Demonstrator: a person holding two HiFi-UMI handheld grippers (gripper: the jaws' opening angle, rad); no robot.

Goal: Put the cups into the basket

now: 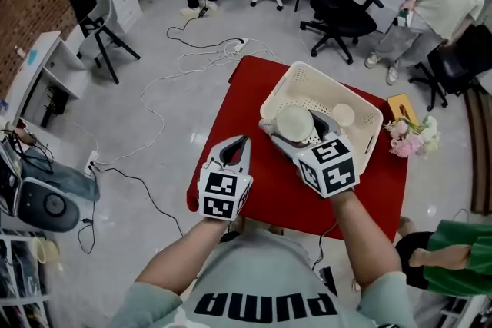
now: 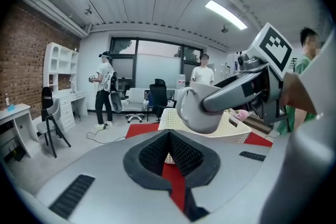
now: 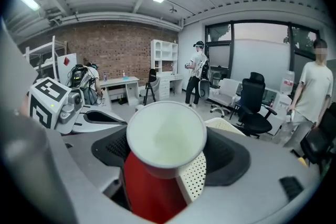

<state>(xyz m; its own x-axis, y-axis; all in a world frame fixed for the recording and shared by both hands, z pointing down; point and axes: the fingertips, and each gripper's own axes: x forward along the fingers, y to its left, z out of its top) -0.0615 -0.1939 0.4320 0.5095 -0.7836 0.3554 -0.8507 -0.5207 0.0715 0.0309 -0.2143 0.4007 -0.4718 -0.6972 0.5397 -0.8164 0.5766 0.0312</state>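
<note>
- Red cloth covers the desk (image 1: 254, 88), which carries everything named here.
- White, perforated plastic basket (image 1: 307, 71) sits on the right half of the desk and reaches close to the far edge.
- Right gripper (image 1: 292, 137) is held at the basket's near left rim. Its fingers pinch a white cup (image 1: 294, 121) from both sides.
- Left gripper (image 1: 244, 142) hangs over the near left part of the desk, close to the near edge and just beside the right gripper. Its fingers (image 2: 181, 150) are pressed together at the tips and hold nothing; only red cloth shows beneath them.
- The pinched cup lies tipped, with its open mouth turned back toward the right gripper's camera. It is raised above the basket's near left corner. In the left gripper view it hangs in front of the basket wall.
- A second white cup (image 1: 344, 115) already rests inside the basket, toward its right side.
- Pale pink flowers (image 1: 411, 136) lie at the desk's right edge, outside the basket.
- A small yellow box (image 1: 401, 108) sits just beyond the flowers, near the far right corner.
</note>
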